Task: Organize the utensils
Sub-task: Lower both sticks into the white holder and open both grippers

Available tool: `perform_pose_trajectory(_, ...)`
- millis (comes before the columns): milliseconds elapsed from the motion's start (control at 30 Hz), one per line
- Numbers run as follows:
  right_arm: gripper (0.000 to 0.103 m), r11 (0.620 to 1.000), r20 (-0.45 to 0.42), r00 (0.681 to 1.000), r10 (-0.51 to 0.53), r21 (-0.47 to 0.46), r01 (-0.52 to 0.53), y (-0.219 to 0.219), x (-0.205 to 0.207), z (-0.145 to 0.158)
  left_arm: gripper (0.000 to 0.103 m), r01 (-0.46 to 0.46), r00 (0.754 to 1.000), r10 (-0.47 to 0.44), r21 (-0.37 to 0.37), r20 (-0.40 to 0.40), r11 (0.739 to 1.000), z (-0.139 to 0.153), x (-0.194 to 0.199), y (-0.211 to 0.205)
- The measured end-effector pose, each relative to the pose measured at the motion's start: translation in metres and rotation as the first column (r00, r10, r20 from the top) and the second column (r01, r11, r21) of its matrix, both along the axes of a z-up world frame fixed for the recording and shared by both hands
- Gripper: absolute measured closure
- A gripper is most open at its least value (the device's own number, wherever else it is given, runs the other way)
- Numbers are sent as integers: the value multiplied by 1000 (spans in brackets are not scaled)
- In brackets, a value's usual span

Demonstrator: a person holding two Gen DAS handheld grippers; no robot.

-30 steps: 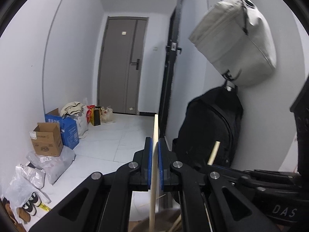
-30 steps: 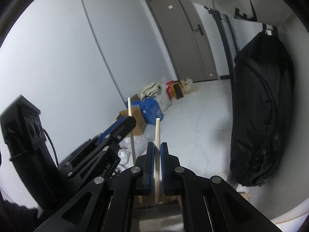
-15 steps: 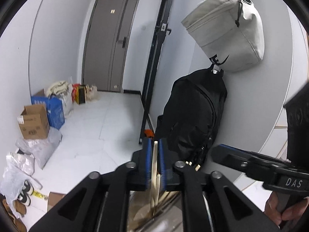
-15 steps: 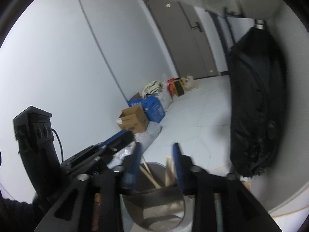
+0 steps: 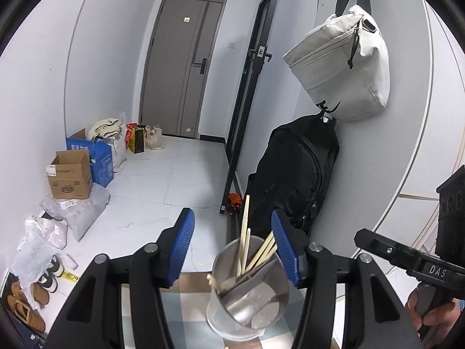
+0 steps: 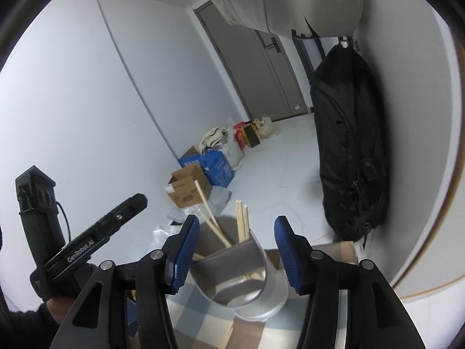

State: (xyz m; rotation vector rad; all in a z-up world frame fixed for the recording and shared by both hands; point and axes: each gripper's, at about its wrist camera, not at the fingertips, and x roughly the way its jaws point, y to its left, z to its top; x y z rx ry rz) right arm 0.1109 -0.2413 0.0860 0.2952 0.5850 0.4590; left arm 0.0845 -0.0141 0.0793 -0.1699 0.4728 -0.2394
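Observation:
A metal utensil holder [image 5: 216, 317] with a grey divider stands on a checked cloth [image 5: 186, 320]. Several wooden chopsticks [image 5: 245, 226] lean upright inside it. My left gripper [image 5: 234, 244] hovers just above and behind the rim. Its jaws are opening, and the blue pads touch nothing. In the right wrist view the same holder [image 6: 273, 299] and chopsticks [image 6: 241, 221] sit beyond my right gripper [image 6: 237, 250]. Its jaws are opening too, with nothing pressed between the pads. The two grippers flank the holder.
A black backpack [image 5: 293, 174] hangs on the wall right behind the holder, under a beige bag [image 5: 343, 67]. Cardboard boxes [image 5: 69, 174], plastic bags and shoes lie on the floor at the left. A hand [image 5: 430, 311] holds the right gripper's grip.
Each gripper was shut on one chopstick a second ago. Both have let go, and the sticks now stand in the holder. Both grippers have drawn back, bringing the holder into view.

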Motion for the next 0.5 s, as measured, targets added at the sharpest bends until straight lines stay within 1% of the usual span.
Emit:
perform_pose_trajectory(100, 38, 1000, 6, 1000, -8, 4, 8, 1, -10, 3, 48, -16, 1000, 16, 13, 6, 1000, 2, -12, 1)
perform_pose_trajectory(233, 35, 1000, 15, 1000, -8, -5, 8, 5, -28, 7, 48, -24, 1000, 24, 24, -7, 999, 3, -25, -1)
perform_pose_trajectory(300, 30, 1000, 23, 1000, -8, -16, 9, 7, -37, 7, 48, -47, 999, 47, 40, -22, 998, 3, -32, -3)
perform_pose_trajectory(433, 26, 1000, 20, 1000, -8, -23, 8, 10, -54, 5, 48, -68, 996, 71, 51, -54, 996, 1, -41, -4)
perform_pose_trajectory(500, 23, 1000, 18, 1000, -6, -25, 7, 12, -63, 3, 48, -65, 996, 67, 43, -64, 997, 0, -50, -2)
